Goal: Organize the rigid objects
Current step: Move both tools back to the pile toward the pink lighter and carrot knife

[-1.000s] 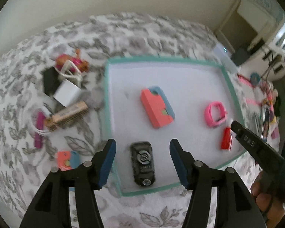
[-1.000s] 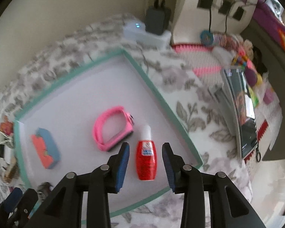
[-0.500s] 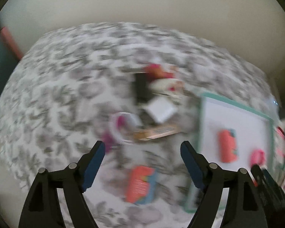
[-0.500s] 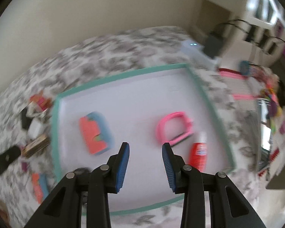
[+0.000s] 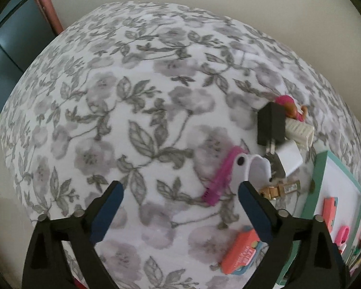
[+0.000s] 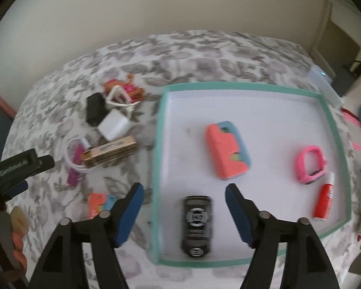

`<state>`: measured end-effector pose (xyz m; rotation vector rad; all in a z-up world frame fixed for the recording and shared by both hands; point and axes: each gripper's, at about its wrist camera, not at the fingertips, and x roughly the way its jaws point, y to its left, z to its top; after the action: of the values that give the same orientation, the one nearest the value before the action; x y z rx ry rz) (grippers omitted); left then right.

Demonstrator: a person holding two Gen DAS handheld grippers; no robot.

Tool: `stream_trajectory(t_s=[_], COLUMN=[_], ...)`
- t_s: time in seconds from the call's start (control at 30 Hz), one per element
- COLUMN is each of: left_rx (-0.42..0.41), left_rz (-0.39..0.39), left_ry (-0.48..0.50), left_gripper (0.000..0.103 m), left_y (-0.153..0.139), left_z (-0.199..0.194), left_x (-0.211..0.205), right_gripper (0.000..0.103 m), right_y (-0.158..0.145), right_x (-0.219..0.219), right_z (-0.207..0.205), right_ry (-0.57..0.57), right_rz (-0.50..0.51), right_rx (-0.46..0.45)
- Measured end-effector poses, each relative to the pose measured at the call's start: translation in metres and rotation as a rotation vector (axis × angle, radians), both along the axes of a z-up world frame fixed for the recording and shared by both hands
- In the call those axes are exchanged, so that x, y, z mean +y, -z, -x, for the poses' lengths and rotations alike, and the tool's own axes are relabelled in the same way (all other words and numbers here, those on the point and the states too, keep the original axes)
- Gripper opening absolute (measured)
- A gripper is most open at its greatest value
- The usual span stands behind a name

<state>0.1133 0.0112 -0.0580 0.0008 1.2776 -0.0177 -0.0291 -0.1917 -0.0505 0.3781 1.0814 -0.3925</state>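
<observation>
The floral bedspread (image 5: 132,120) carries a teal-rimmed tray (image 6: 160,144) along its right side, already holding a coral phone case (image 6: 225,151), a black toy car (image 6: 196,225), a pink watch (image 6: 310,165) and a red bottle (image 6: 322,201). Loose things cluster just off the tray's left edge. The left gripper (image 5: 180,212) hangs wide open, empty, facing a magenta comb (image 5: 222,177); the right gripper (image 6: 184,213), also spread and empty, hovers over the tray's near edge. Judged next: the comb lies flat, so straddle its narrow width, low, clear of the white ring (image 5: 249,168)
</observation>
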Motion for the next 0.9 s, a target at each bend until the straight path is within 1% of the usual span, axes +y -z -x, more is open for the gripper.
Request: stream_trajectory(t_s=[0.07, 0.13, 0.27, 0.33, 0.53, 0.73, 0.77, 0.9], left_rx=[0.000, 0.005, 0.017, 0.019, 0.037, 0.051, 0.051, 0.056], left_rz=[0.003, 0.009, 0.011, 0.009, 0.016, 0.035, 0.036, 0.040], left_ry=[-0.006, -0.005, 0.003, 0.005, -0.008, -0.033, -0.034, -0.041], left_gripper=[0.098, 0.098, 0.098, 0.098, 0.098, 0.098, 0.098, 0.098], left_y=[0.000, 0.001, 0.003, 0.004, 0.009, 0.011, 0.011, 0.011], left_z=[-0.001, -0.002, -0.001, -0.001, -0.004, -0.005, -0.006, -0.007], left_x=[0.002, 0.004, 0.004, 0.005, 0.013, 0.021, 0.021, 0.024], right_gripper=[0.082, 0.090, 0.095, 0.102, 0.103, 0.103, 0.103, 0.103], right_y=[0.000, 0.002, 0.004, 0.006, 0.015, 0.025, 0.026, 0.033], right_x=[0.007, 0.013, 0.026, 0.034, 0.052, 0.072, 0.076, 0.090], right_z=[-0.003, -0.007, -0.015, -0.020, -0.031, -0.041, -0.043, -0.047], right_ry=[-0.019, -0.037, -0.079, -0.103, -0.151, -0.217, -0.230, -0.273], right_rz=[0.003, 0.002, -0.006, -0.007, -0.022, -0.020, -0.006, -0.010], right_rx=[-0.004, -0.006, -0.005, -0.010, 0.000, 0.019, 0.020, 0.046])
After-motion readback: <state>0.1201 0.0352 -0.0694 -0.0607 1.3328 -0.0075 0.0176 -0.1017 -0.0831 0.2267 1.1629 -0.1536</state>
